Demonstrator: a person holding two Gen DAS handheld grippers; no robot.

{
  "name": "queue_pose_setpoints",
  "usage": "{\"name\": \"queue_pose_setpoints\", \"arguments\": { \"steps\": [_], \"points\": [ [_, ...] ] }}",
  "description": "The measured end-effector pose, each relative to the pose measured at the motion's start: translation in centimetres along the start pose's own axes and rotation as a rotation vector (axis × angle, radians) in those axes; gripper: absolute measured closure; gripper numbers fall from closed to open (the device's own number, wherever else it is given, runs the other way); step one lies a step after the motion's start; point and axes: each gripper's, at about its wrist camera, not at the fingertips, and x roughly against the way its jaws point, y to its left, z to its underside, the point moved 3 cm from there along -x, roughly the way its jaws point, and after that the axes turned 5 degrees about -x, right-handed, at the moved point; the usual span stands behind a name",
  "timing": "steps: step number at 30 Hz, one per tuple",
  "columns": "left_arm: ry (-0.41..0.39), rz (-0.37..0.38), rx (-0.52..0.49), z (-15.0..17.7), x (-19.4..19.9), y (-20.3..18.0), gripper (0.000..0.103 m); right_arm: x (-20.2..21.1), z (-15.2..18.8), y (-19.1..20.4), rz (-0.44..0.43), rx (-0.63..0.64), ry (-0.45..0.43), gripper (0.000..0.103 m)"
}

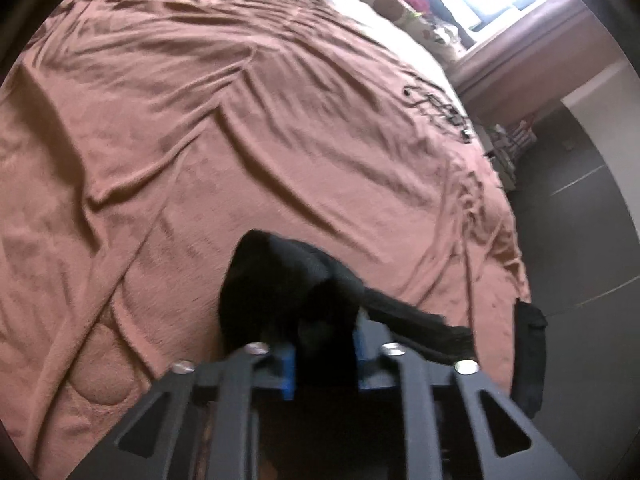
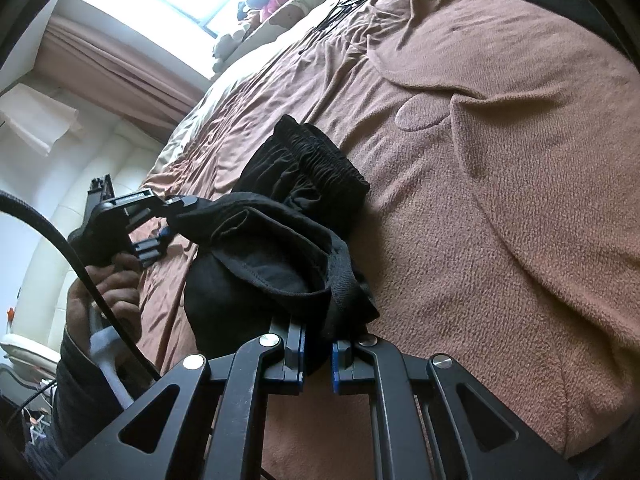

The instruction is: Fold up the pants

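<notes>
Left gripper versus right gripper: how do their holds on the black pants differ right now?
The left gripper holds one end of the black pants raised off the brown blanket; the right gripper holds the bunched hem edge nearest its own camera. In the left wrist view, cloth fills the left gripper's wider gap; the right gripper's jaws stand nearly together. Both are shut on the pants.

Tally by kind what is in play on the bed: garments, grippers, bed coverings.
Garments: 1, black pants
Grippers: 2, left gripper and right gripper, both shut on the pants
Bed coverings: 1, brown blanket
Total: 4
</notes>
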Motion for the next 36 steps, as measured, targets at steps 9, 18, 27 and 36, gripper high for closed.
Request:
{"name": "queue_pose_setpoints", "arguments": {
  "steps": [9, 18, 27, 36],
  "points": [
    [-0.028, 0.076, -0.021, -2.5, 1.1, -3.8, 0.091, 0.7, 0.6, 0.4, 0.013, 0.041, -0.025, 0.101],
    [0.018, 0.1, -0.062, -3.7, -2.0, -7.7, 0.091, 1.5, 0.4, 0.0, -0.001, 0.023, -0.037, 0.101],
    [0.1, 0.086, -0.118, -3.3, -6.5, -10.8, 0.09, 2.4, 0.8, -1.0, 0.012, -0.014, -0.03, 0.102],
    [0.12, 0.164, -0.161, -2.3, -6.2, -13.3, 0.044, 3.5, 1.4, -1.1, 0.025, -0.031, -0.048, 0.102]
  ]
}}
